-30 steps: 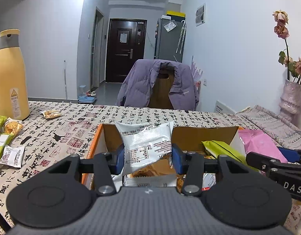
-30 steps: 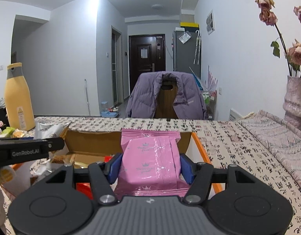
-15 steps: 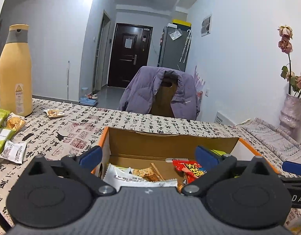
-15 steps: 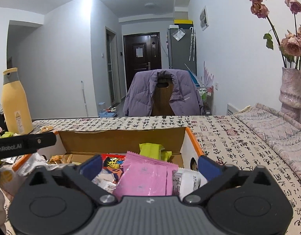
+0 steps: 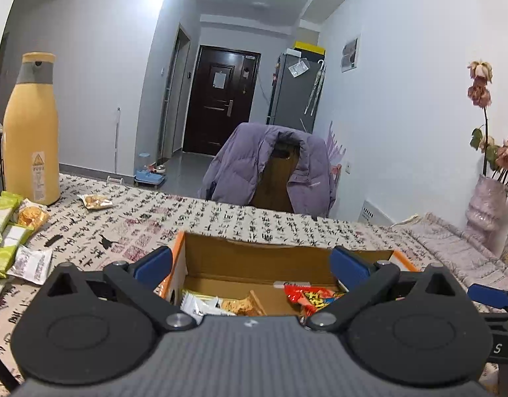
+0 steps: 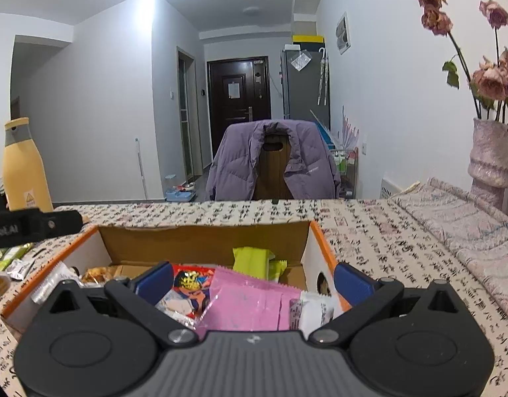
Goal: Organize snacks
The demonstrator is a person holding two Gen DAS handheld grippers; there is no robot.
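An open cardboard box (image 5: 254, 259) with orange edges sits on the table; it also shows in the right wrist view (image 6: 204, 241). My left gripper (image 5: 250, 263) is open and empty above its left part, over a white packet (image 5: 196, 304) and a red packet (image 5: 315, 297). My right gripper (image 6: 254, 279) is open and empty above the box's right part, over a pink packet (image 6: 250, 302), a yellow-green packet (image 6: 254, 261) and a red packet (image 6: 189, 283). Loose green and white snack packets (image 5: 9, 241) lie on the table at left.
A tall yellow bottle (image 5: 30, 132) stands at the far left. One small snack packet (image 5: 97, 201) lies beside it. A vase of dried roses (image 6: 490, 155) stands at the right on a folded cloth (image 6: 452, 218). A chair with a purple jacket (image 5: 270, 172) is behind the table.
Both grippers opened and dropped their packets into the box: the left a white packet, the right a pink one. Both then drew back and up a little.
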